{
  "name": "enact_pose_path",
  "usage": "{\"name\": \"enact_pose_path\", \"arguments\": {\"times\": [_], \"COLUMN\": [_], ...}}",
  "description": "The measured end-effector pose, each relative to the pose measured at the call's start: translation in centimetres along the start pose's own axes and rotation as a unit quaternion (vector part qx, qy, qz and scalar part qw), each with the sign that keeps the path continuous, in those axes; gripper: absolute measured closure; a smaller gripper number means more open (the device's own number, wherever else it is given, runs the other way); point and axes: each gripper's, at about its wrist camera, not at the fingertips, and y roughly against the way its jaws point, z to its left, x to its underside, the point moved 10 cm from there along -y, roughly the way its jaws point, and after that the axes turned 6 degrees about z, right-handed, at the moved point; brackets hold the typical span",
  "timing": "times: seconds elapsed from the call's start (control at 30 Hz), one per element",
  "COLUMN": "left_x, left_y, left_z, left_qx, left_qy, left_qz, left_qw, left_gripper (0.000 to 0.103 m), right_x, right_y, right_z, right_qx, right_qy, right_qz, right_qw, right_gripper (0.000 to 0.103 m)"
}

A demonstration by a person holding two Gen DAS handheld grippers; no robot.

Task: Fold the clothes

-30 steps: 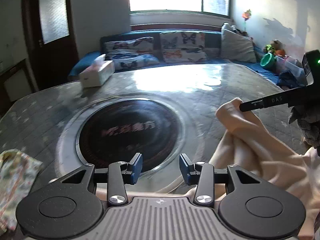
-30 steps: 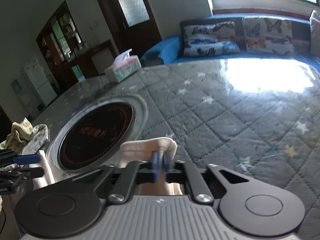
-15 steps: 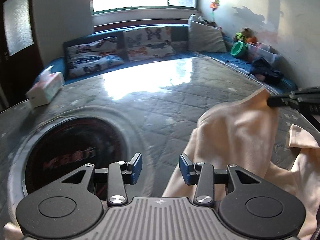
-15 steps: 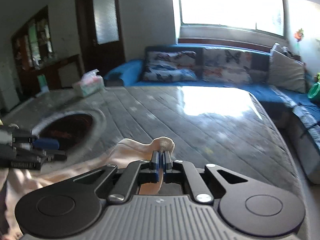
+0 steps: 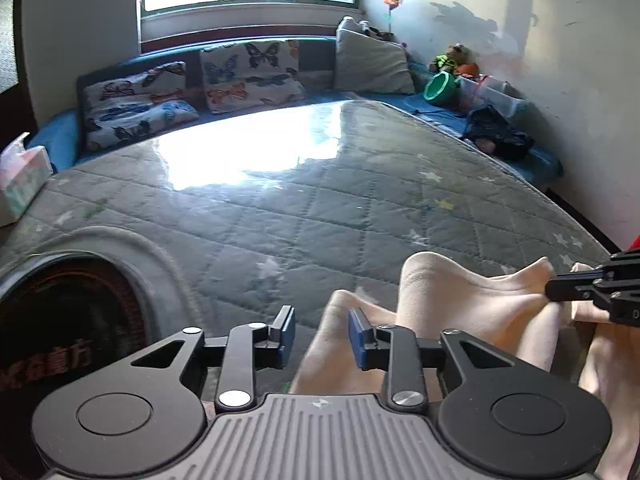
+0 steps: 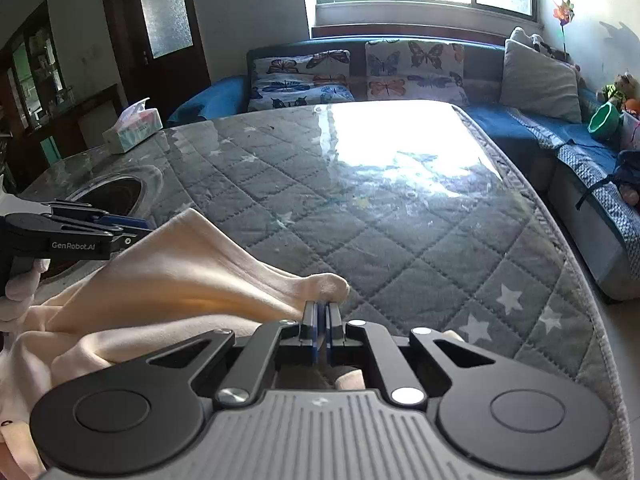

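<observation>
A cream-coloured garment lies bunched on the near right part of the grey quilted table. My left gripper is open, with a raised edge of the cloth between its blue pads, not pinched. My right gripper is shut on a corner of the same garment and holds it lifted. The right gripper also shows at the right edge of the left wrist view. The left gripper shows at the left of the right wrist view, beside the cloth's raised point.
A round dark inset sits in the table's left part. A tissue box stands at the far left edge. A blue sofa with butterfly cushions runs behind the table and along the right wall.
Both views have swung right, away from the round inset. The right gripper still pinches the garment corner and has drawn it toward the table's right. The left gripper has come up to the raised cloth edge.
</observation>
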Motion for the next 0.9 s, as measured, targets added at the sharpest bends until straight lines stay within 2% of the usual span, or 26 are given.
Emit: {"name": "enact_pose_path", "arguments": {"times": [0.13,0.2,0.23,0.33,0.47,0.63,0.9], "left_x": [-0.3,-0.3,-0.3,-0.4,-1.2,-2.7,-2.8], "left_y": [-0.8,-0.8,-0.7,-0.1,1.9,5.4,5.6], "left_z": [-0.5,-0.8,-0.9,-0.6,1.4,6.2,12.1], "left_qx": [0.007,0.017,0.02,0.0,-0.036,-0.096,-0.14], "left_qy": [-0.008,-0.014,-0.017,-0.024,-0.009,0.024,0.081], "left_qz": [0.002,-0.001,-0.003,-0.019,-0.052,-0.097,-0.1], "left_qw": [0.9999,0.9997,0.9996,0.9995,0.998,0.9903,0.9818], "left_gripper": [0.069,0.08,0.09,0.097,0.099,0.099,0.099], "right_x": [0.2,0.2,0.3,0.1,-1.0,-4.4,-9.1], "right_y": [-0.4,-0.6,-0.6,-0.9,-1.2,-1.6,-4.8], "right_z": [-0.4,-0.5,-0.6,-0.5,0.3,1.7,3.6], "right_qx": [-0.004,-0.005,-0.006,-0.009,-0.017,-0.017,-0.012], "right_qy": [-0.006,-0.009,-0.011,-0.009,0.009,0.037,0.043], "right_qz": [0.004,0.007,0.008,0.01,0.004,-0.023,-0.052], "right_qw": [1.0,1.0,1.0,1.0,1.0,0.999,0.998], "right_gripper": [0.098,0.094,0.094,0.094,0.098,0.099,0.099]}}
